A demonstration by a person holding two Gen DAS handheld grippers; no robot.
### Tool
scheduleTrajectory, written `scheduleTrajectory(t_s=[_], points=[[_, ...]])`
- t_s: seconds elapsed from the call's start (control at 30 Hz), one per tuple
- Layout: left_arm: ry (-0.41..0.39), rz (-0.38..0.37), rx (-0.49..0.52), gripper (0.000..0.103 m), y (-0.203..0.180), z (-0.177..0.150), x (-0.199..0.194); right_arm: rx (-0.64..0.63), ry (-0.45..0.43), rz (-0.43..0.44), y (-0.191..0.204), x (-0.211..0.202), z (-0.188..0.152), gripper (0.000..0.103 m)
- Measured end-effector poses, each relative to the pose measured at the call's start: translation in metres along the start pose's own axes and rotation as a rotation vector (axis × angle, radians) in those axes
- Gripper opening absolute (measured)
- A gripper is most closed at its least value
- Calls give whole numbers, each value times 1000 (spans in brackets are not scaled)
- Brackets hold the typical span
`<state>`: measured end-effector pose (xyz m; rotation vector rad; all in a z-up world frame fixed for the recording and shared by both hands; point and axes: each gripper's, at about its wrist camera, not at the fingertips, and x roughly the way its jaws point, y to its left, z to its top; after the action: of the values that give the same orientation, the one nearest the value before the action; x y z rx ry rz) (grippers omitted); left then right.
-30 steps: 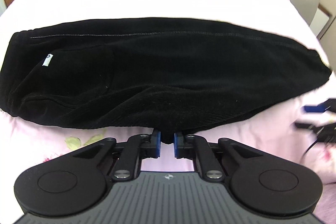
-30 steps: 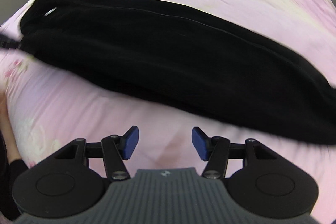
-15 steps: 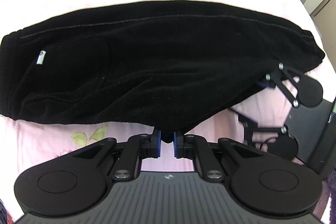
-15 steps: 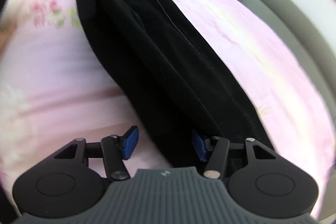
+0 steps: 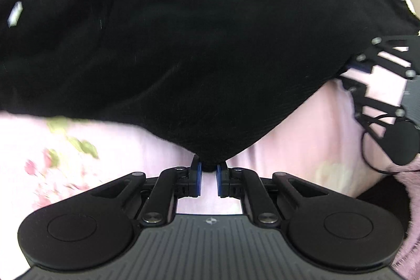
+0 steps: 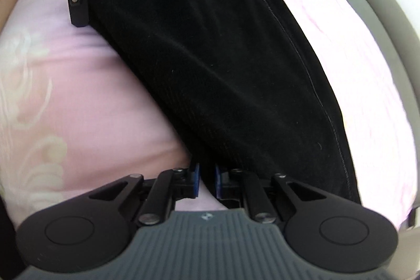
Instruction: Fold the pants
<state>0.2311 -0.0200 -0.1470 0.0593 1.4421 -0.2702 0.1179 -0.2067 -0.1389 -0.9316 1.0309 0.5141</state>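
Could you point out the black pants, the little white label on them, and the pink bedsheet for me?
Black fleece pants (image 5: 210,43): left wrist view, middle of the cloth.
Small white label (image 5: 15,13): left wrist view, centre of the tag.
Pink floral bedsheet (image 6: 78,96): right wrist view, bare patch left of the pants.

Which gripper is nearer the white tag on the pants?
Left. Left gripper pinches the pants near edge, toward the tag end; right gripper pinches the opposite end.

The left black two-finger gripper with blue pads (image 5: 209,171) has its jaws drawn nearly together, pinching a fold of black fleece pants (image 5: 199,43). The right black two-finger gripper (image 6: 206,175) is likewise clamped on the fabric's edge (both point forward, level).
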Motion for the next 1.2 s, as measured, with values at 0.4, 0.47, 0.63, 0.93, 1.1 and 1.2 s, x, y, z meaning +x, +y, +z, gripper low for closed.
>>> scheduleTrajectory(t_s=[0.4, 0.47, 0.63, 0.93, 1.1, 1.2], points=[[-64, -93, -59, 8, 51, -36, -39, 258, 146, 121, -30, -31, 1, 12], [-124, -94, -96, 9, 66, -40, -54, 347, 138, 127, -45, -43, 3, 21], [-315, -35, -200, 25, 100, -37, -94, 674, 137, 140, -98, -66, -4, 40], [-453, 120, -309, 30, 162, 14, -127, 1233, 169, -10, -201, -80, -80, 58], [-460, 107, -248, 30, 157, 41, -126, 1560, 242, -131, -245, -75, -172, 59], [-447, 74, -187, 30, 137, 57, -117, 1685, 268, -199, -260, -73, -221, 59]])
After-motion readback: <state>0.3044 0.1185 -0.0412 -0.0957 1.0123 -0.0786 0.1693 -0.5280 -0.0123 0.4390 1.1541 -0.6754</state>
